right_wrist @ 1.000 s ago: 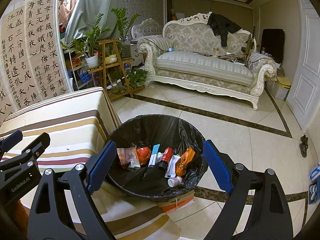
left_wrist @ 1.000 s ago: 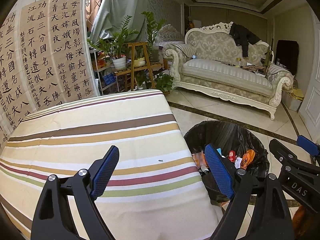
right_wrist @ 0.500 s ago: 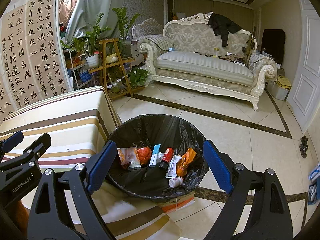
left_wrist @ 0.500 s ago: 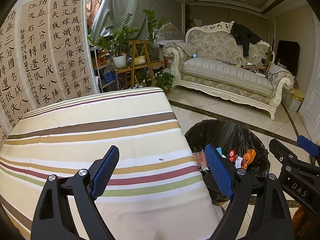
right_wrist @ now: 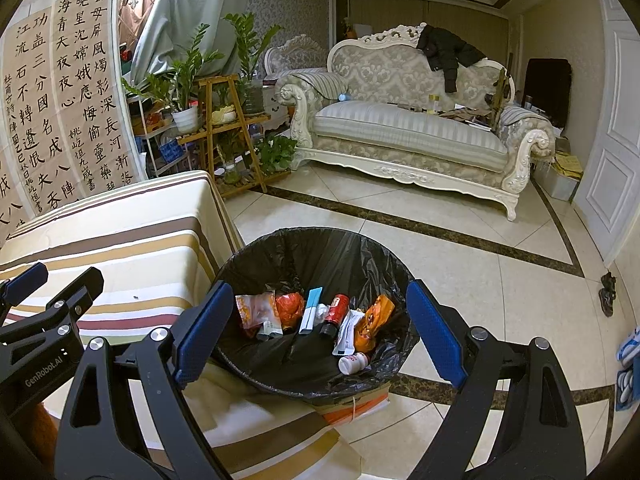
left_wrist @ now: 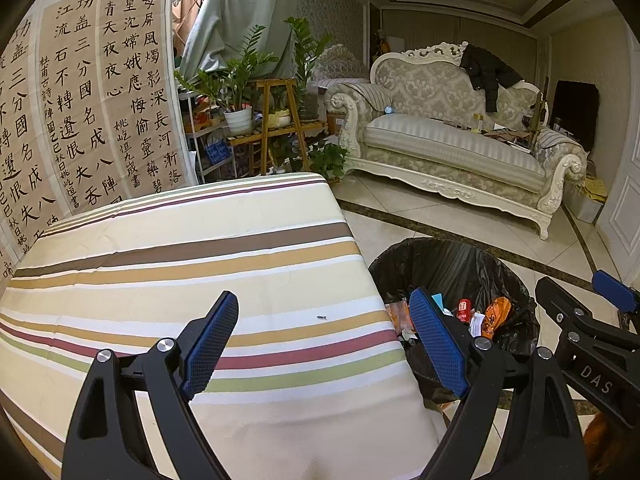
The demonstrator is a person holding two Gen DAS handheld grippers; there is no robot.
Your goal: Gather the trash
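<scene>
Both grippers, left gripper (left_wrist: pixel 324 340) and right gripper (right_wrist: pixel 320 328), hang with jaws wide and empty, while the trash (right_wrist: pixel 316 316) in the bin (right_wrist: pixel 280 256) looks light, crinkly and slippery, best pinched by wrapper edges.

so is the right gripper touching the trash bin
Apart. The right wrist view shows the right gripper with jaws open above the trash bin, empty, pads clear of the black liner's rim.

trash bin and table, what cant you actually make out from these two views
- Bin bottom, right wrist view: buried under the wrappers and the red bottle.
- Bin's near side, left wrist view: hidden behind the left gripper finger.
- Dark speck on the striped table: too small to identify.
- Table's near edge: cut off by both frames.
- Labels on the trash: too small to read.
</scene>
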